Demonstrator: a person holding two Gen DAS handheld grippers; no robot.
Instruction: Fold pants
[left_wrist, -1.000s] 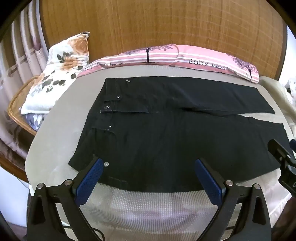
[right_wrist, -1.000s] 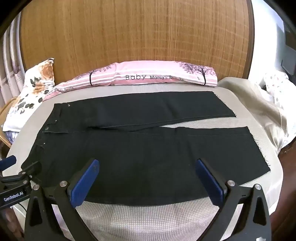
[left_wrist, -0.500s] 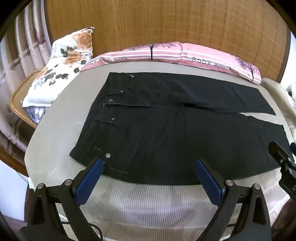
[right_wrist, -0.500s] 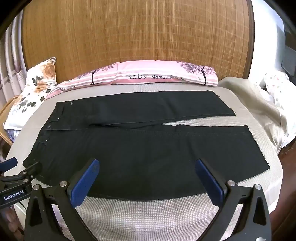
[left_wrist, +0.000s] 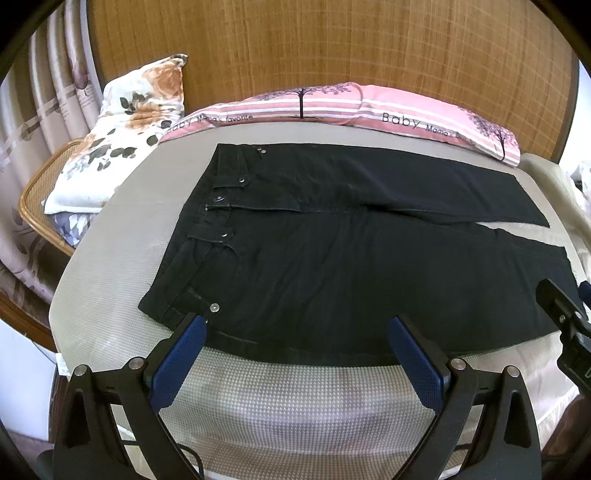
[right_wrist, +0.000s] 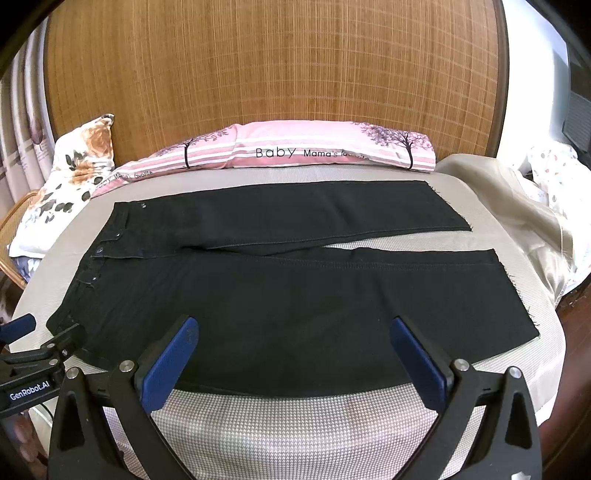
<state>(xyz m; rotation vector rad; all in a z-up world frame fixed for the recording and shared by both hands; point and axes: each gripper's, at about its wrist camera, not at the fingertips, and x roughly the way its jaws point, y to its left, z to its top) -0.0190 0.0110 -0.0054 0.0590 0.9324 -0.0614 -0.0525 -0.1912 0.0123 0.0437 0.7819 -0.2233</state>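
Note:
Black pants lie flat on the bed, waistband to the left, both legs spread out to the right; they also show in the right wrist view. My left gripper is open and empty, hovering at the near edge of the pants by the waist and hip. My right gripper is open and empty, hovering over the near leg's front edge. The left gripper's tip shows at the left edge of the right wrist view; the right gripper's body shows at the right edge of the left wrist view.
The bed has a beige checked cover. A pink striped pillow lies along the bamboo headboard. A floral pillow rests on a wicker chair at the left. A beige blanket is bunched at the right.
Both grippers have drawn back slightly and risen; the pants sit a little farther off in both views. Both stay open and the pants have not moved.

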